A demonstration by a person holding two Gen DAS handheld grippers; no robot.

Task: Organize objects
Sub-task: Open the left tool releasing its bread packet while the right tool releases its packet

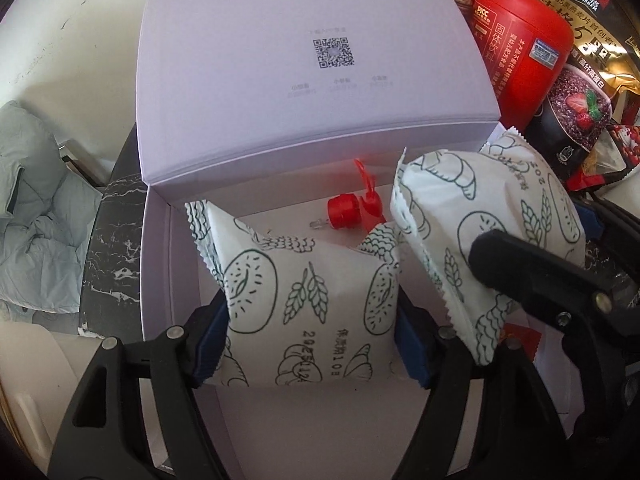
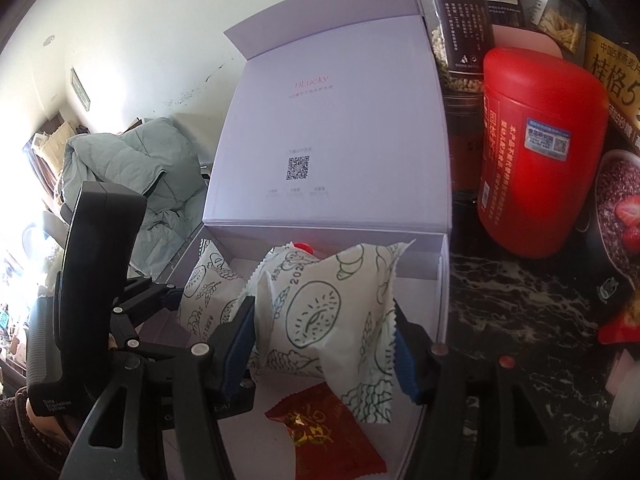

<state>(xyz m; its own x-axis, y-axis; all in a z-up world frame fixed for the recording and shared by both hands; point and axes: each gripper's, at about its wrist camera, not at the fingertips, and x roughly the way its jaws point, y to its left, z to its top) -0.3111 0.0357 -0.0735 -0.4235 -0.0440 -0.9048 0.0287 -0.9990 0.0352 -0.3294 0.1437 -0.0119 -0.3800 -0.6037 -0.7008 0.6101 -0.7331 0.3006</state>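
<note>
Between the blue-padded fingers of the left gripper (image 1: pixel 310 336), a white plastic-wrapped pastry packet printed with green doughnuts and wheat ears (image 1: pixel 308 304) is pinched by its sides, hanging over the floor of the open pale lilac cardboard gift box (image 1: pixel 160 272). Just beside it, the right gripper (image 2: pixel 324 344) pinches a second white pastry packet with the same green print (image 2: pixel 328 312) above a flat red foil sachet with gold lettering (image 2: pixel 324 432) lying in the box. Both packets look puffy and soft, so a hard squeeze could crush the contents, and a light one could let the slick wrapper slide. The two grippers work close together, and the packets nearly touch; a careless lowering might knock one loose or jam a finger against the box wall. Farther in lies a small red plastic cap with a strap (image 1: pixel 352 204), which a dropped packet could bury. Beyond, the raised lid (image 1: pixel 312 60) leans near a red cylindrical canister (image 2: pixel 540 160) on the dark marbled worktop (image 2: pixel 512 292); a bump could swing it shut.
</note>
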